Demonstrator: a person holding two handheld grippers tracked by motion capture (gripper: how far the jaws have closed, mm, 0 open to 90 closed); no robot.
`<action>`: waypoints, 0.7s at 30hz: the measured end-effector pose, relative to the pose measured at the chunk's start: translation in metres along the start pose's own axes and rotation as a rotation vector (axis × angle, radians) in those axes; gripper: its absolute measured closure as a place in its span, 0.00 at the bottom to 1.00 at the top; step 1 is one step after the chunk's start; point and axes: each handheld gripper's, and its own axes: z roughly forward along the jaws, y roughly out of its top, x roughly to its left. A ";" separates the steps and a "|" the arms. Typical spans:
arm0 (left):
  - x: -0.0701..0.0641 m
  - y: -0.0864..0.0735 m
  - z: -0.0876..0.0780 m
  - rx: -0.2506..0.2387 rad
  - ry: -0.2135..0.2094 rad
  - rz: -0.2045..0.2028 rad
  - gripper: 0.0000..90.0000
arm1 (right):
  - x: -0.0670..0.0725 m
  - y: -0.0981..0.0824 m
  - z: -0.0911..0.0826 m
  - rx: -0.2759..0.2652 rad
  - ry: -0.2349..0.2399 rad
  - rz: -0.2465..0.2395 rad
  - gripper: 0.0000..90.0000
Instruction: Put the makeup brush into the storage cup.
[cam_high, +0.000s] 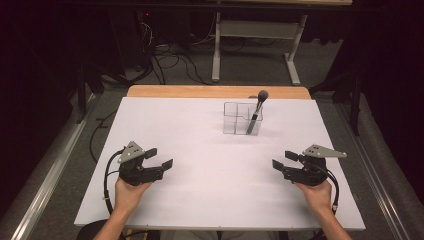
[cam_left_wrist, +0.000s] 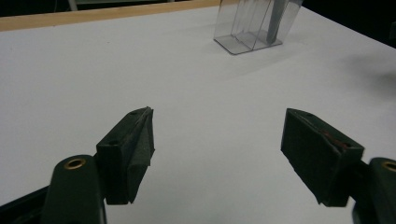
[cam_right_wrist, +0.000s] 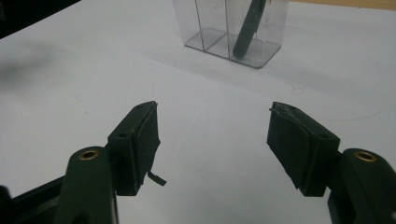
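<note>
**benchrat:** Two grippers, both empty. Going left to right: the left gripper (cam_high: 159, 159) sits low over the near-left part of the white worktop (cam_high: 200, 200), fingers (cam_left_wrist: 133, 149) spread wide with nothing between them. Past the middle, toward the far edge, stands the clear organizer (cam_high: 239, 119), a small box split into compartments. The makeup brush (cam_high: 257, 111) leans in its right-hand compartment, handle down, bristle head sticking out over the rim and tipped to the right. Then the right gripper (cam_high: 283, 163) at the near right, fingers (cam_right_wrist: 299, 144) spread too, pinching nothing. Both are well apart from the box. How would you go for the brush?

**tidy_hands:** I'd say the right one is the better pick, since the brush tips toward that side. In the right gripper view the handle (cam_right_wrist: 247, 28) is almost straight ahead, so it looks like a simple approach. Come in above the rim and grab the bare handle just under the head, not the bristles. Line the fingers up across the handle so it doesn't roll out.

**benchrat:** And the box? Looks light.

**tidy_hands:** Probably is. My guess is it tips or slides if you drag the brush sideways. Lift along the lean, and bring the left one in to steady the wall if it shifts.
</note>
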 end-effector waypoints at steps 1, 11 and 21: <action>0.000 0.000 0.000 0.000 0.000 0.000 0.29 | 0.000 0.000 0.000 -0.002 -0.001 0.002 0.40; -0.001 0.000 0.000 0.001 0.000 0.002 0.29 | -0.001 -0.003 0.000 -0.012 -0.011 0.005 0.40; -0.001 0.000 0.001 0.007 -0.002 0.005 0.29 | -0.004 -0.006 0.000 -0.027 -0.014 0.010 0.39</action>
